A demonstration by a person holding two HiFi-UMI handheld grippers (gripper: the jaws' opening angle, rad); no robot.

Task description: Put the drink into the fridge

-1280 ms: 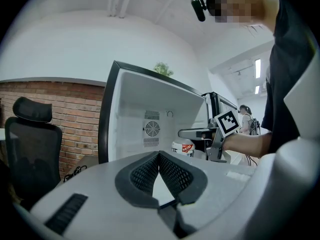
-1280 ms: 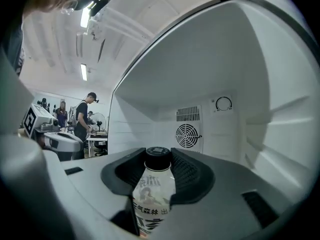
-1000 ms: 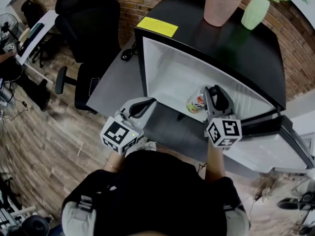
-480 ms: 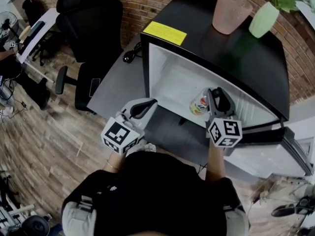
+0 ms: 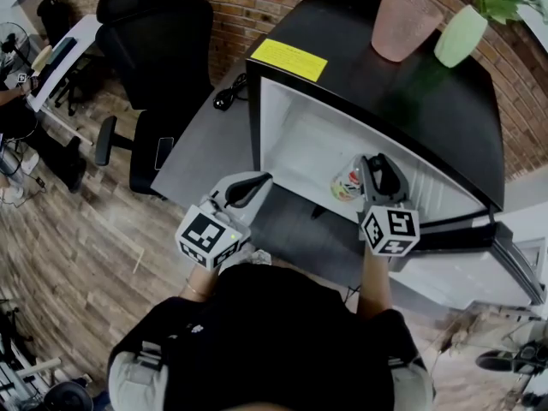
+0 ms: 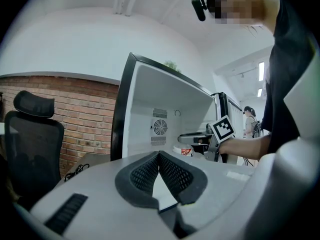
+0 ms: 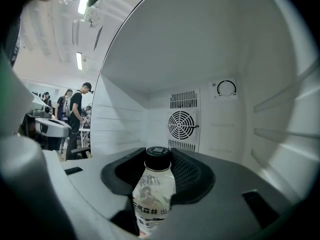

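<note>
Right claw (image 5: 370, 166) grips the black-capped clear plastic drink bottle (image 7: 151, 191) upright, ready to stand inside the white-lined black fridge (image 5: 291, 135) at twelve o'clock; left claw (image 6: 159, 155) closed, empty.

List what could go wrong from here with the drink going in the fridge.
1. The right tongs grip the drink bottle high up, near its top. Its base is out of sight, so letting go early could tip it over.
2. Ledges on the side wall of the fridge sit close, and drawing the tongs out could catch them.
3. A pink cup and green vase stand on top, and a hard bump may shake them.
</note>
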